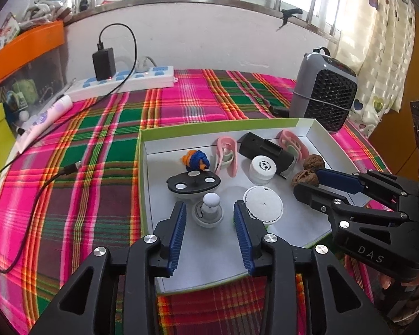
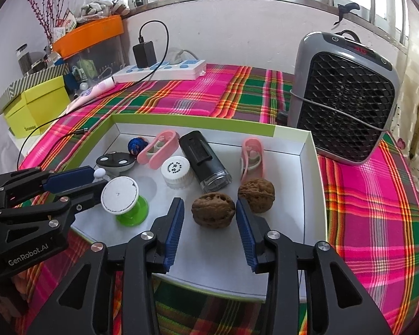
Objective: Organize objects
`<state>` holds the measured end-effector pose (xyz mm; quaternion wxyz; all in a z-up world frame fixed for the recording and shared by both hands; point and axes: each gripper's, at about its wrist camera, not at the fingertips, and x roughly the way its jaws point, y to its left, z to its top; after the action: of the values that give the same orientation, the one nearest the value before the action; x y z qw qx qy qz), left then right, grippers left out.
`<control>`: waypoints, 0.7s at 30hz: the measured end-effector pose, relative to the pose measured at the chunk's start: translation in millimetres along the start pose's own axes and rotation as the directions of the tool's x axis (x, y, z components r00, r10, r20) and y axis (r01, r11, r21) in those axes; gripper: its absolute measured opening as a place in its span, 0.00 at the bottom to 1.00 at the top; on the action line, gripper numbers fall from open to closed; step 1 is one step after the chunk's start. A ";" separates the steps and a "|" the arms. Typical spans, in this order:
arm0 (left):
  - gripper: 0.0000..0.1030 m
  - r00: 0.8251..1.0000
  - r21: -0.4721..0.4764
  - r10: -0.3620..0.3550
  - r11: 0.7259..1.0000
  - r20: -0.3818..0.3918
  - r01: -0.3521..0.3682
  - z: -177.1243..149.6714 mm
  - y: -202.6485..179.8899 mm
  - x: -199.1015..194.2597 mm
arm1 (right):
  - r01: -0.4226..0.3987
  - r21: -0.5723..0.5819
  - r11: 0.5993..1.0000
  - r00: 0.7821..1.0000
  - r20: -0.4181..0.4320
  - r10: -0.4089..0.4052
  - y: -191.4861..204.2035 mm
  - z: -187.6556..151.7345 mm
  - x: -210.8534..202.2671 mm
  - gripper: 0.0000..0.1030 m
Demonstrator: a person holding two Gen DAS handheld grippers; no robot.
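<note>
A white tray with a green rim (image 1: 142, 150) (image 2: 307, 167) lies on the plaid cloth. My left gripper (image 1: 209, 209) stands open around a small white knobbed piece (image 1: 209, 215), with its pads clear of it. A white-topped spool on a green base (image 1: 262, 205) (image 2: 120, 195) stands just to its right. My right gripper (image 2: 209, 206) is open astride a walnut (image 2: 212, 212) resting on the tray floor. A second walnut (image 2: 256, 195) lies beside it. Further back lie a white cap (image 2: 176, 171), a black case (image 2: 204, 159), two pink clips (image 2: 159, 150) and a blue yarn ball (image 2: 137, 143).
A grey fan heater (image 2: 346, 97) stands at the tray's far right corner. A white power strip (image 1: 125, 79) with a black charger sits at the back, and its cable (image 1: 42, 189) trails across the cloth on the left. A yellow-green box (image 2: 33, 103) stands far left.
</note>
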<state>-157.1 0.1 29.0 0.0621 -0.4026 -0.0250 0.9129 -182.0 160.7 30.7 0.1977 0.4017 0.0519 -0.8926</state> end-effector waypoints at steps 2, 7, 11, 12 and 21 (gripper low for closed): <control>0.34 1.000 -0.003 0.005 1.000 0.002 -0.005 -0.9 0.1 -2.9 | 0.005 0.004 1.000 1.000 0.005 -0.005 1.4 -1.2 -3.2 0.39; 0.35 1.000 -0.013 0.008 1.000 0.021 -0.007 -4.5 -1.5 -15.0 | 0.004 0.005 1.000 1.000 0.025 -0.004 6.3 -4.2 -15.4 0.39; 0.35 0.999 -0.010 0.012 1.000 0.045 -0.012 -8.1 -4.7 -27.5 | 0.006 0.022 1.000 0.999 0.039 -0.007 7.8 -7.1 -25.2 0.39; 0.35 0.999 -0.010 0.010 1.000 0.047 -0.009 -8.7 -5.1 -29.8 | 0.006 0.025 1.000 0.999 0.043 -0.008 8.2 -7.8 -27.4 0.39; 0.35 0.997 -0.002 0.034 0.999 0.069 -0.034 -22.3 -13.7 -52.9 | 0.010 0.042 0.999 0.997 0.071 -0.013 17.2 -18.4 -50.3 0.39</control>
<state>-104.0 6.6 53.9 0.0453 -0.3712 -0.0206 0.9272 -132.2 165.2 56.6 0.1858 0.3736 0.0284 -0.9083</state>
